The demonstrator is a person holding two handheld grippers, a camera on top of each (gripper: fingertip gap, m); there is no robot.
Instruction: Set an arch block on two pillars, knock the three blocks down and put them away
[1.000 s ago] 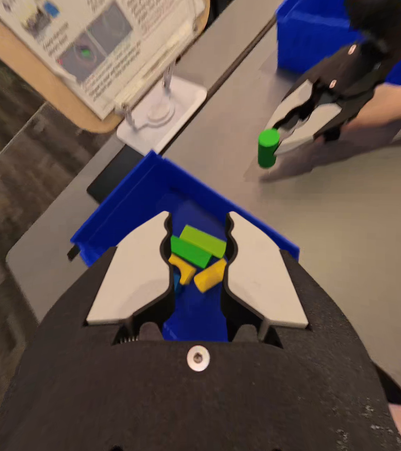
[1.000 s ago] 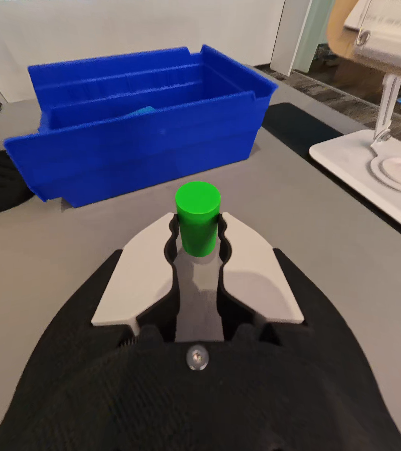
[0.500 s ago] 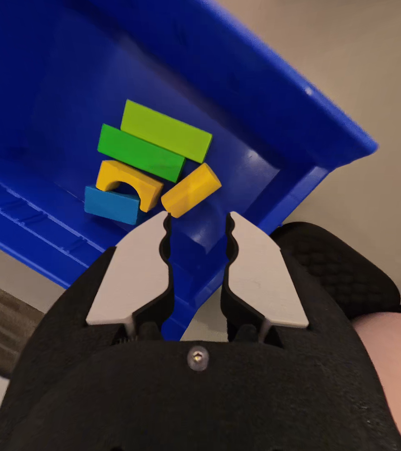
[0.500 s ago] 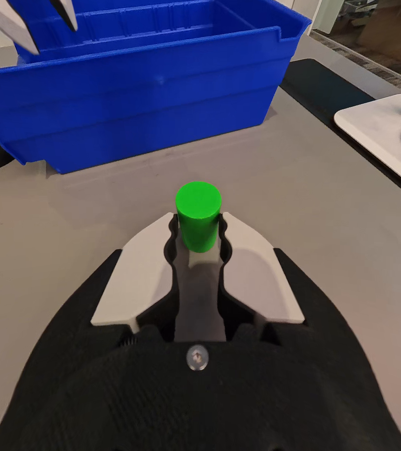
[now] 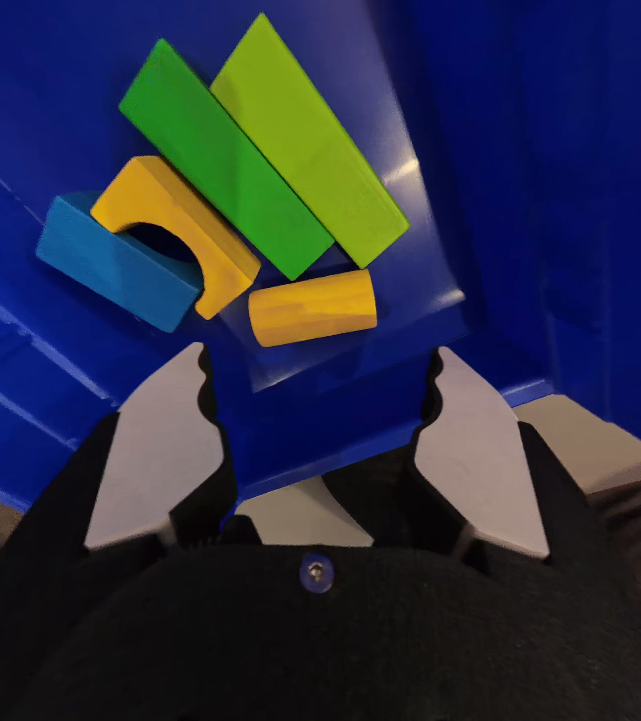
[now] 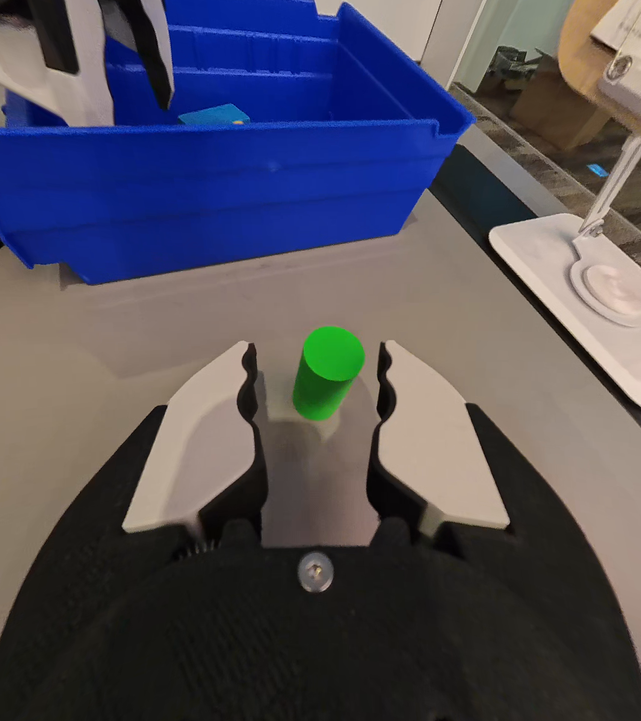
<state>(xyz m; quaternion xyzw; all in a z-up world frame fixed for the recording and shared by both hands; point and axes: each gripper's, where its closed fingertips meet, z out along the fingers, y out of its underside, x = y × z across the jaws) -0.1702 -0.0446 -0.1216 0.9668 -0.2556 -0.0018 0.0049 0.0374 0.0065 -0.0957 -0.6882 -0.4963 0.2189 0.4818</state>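
- Left gripper: its pale fingers are spread wide with nothing between them, and it points down into the deep blue plastic bin.
- Just above the fingertips in the left wrist view, in the middle of the frame, a short yellow wooden cylinder lies on its side on the bin floor. Its long axis runs almost left to right across the frame, so it lies crosswise to the fingers' reach and roughly along the line on which they close.
- This cylinder is the nearest block to the left gripper and would serve as the second pillar. I judge that the wrist needs a turn so the fingers close across its round sides and not on its ends.
- To the upper left lies the yellow wooden arch block, flat, with its hollow against a blue rectangular block. Its back rests along a dark green plank, which has a lime green plank beside it.
- Right gripper: the fingers stand well apart and hold nothing. A bright green wooden cylinder stands on end on the grey table between them, nearer the right-hand finger, with a gap showing on both sides.
- In the right wrist view the bin sits at upper left, with the left gripper dipping into it at the top left corner.
- A white stand base sits at the right edge of the table.
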